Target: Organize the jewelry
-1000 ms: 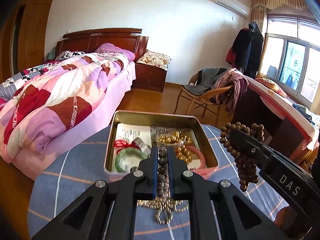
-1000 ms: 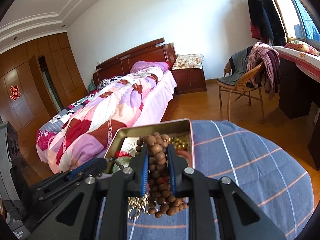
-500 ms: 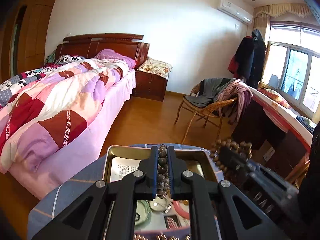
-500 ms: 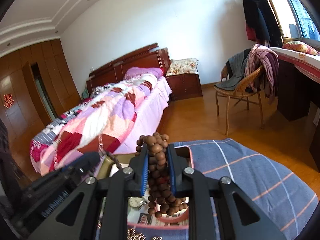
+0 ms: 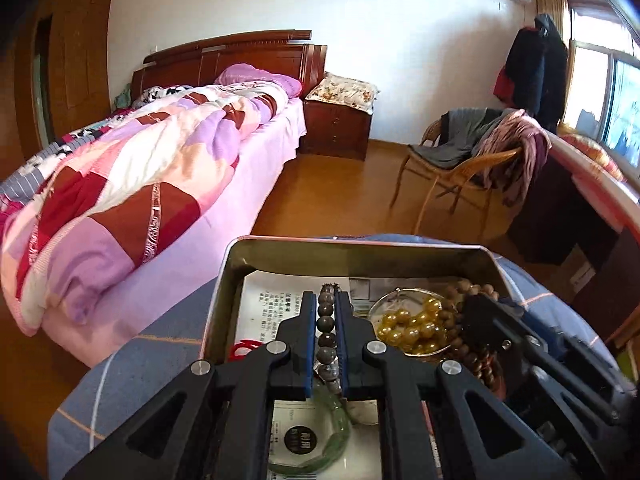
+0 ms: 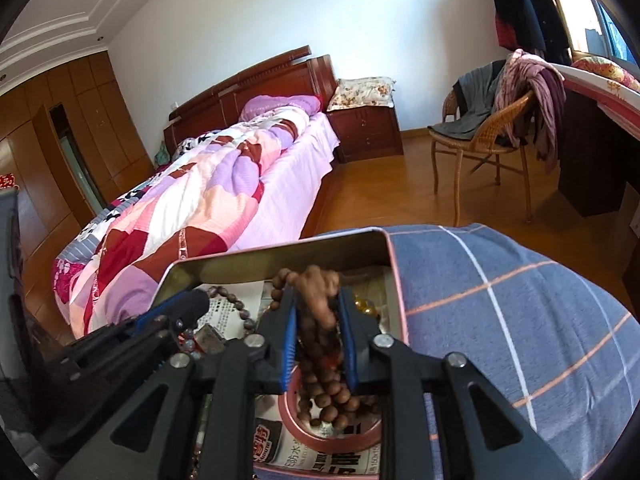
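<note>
Claws now reach inside the tin (image 5: 400, 246): left claw (image 5: 326, 312) clamps grey beads (image 5: 325, 322), right claw (image 6: 318, 320) opening around brown beads (image 6: 320, 284).

The metal tin (image 5: 224, 276) is crowded: the gold beads (image 5: 408, 326), the green bangle (image 5: 340, 424) and the pink bangle (image 6: 292, 408) fill its floor. The two grippers stand side by side above it, close together. To the right, the blue checked cloth (image 6: 500, 300) lies free.
</note>
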`<state>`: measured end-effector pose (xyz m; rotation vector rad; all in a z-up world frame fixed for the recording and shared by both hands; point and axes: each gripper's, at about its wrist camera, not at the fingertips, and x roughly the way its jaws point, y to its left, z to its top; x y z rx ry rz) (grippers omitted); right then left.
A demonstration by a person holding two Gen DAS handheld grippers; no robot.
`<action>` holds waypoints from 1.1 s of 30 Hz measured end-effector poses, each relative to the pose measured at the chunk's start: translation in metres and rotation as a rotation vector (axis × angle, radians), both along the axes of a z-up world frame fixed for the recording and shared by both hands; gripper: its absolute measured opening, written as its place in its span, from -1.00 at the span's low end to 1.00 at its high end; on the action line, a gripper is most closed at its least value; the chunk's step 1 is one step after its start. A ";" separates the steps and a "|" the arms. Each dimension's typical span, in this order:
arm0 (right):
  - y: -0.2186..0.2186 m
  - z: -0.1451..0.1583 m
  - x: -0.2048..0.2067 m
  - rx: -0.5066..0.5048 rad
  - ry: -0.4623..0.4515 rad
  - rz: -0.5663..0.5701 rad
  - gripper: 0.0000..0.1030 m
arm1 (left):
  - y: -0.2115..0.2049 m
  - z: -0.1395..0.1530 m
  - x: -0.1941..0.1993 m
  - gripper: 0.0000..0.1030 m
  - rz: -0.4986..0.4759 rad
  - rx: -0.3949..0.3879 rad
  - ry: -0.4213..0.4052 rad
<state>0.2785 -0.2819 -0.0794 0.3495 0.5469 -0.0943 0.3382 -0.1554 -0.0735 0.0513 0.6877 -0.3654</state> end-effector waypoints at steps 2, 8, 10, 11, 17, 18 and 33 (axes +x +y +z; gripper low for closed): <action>-0.003 0.006 -0.004 -0.002 -0.032 -0.029 0.07 | 0.002 0.002 0.001 -0.24 0.016 -0.010 0.023; -0.014 0.015 -0.012 0.048 -0.084 -0.055 0.30 | 0.017 0.011 -0.005 0.48 0.097 -0.024 0.004; -0.011 0.017 -0.012 0.045 -0.084 -0.048 0.30 | 0.017 0.011 -0.006 0.48 0.095 -0.015 0.009; -0.010 0.018 -0.013 0.044 -0.085 -0.045 0.32 | 0.018 0.010 -0.009 0.48 0.094 -0.010 0.013; -0.005 0.025 -0.032 0.021 -0.096 -0.074 0.52 | 0.025 0.006 -0.022 0.48 0.107 0.046 0.032; -0.005 0.026 -0.035 0.018 -0.095 -0.078 0.52 | 0.027 0.005 -0.025 0.48 0.113 0.062 0.030; 0.013 0.005 -0.079 -0.021 -0.007 -0.068 0.52 | 0.064 -0.001 -0.066 0.48 0.162 0.114 0.042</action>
